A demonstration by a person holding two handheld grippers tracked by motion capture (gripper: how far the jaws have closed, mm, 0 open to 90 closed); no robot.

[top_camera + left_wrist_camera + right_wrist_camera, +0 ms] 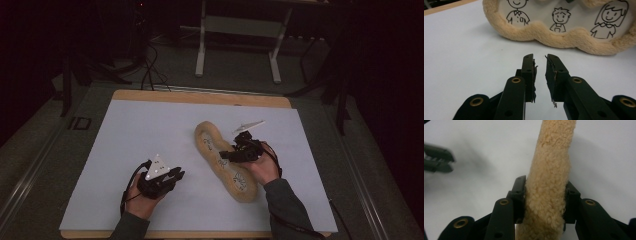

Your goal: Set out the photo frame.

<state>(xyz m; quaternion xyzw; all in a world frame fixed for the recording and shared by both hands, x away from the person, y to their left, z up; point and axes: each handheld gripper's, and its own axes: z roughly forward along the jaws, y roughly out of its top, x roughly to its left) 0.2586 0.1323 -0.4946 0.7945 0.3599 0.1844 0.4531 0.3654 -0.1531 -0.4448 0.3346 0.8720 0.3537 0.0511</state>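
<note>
While right claw clamps the plush frame rim, left claw nearly closed, empty, near frame.

White sheet covering a wooden table, white metal stand legs on the grey floor beyond the table, black cables left of the legs.

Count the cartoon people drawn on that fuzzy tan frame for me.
3 show in the left gripper view on the fuzzy frame: one figure at the left, one in the middle, one at the right. More may lie past the picture's edge.
</note>
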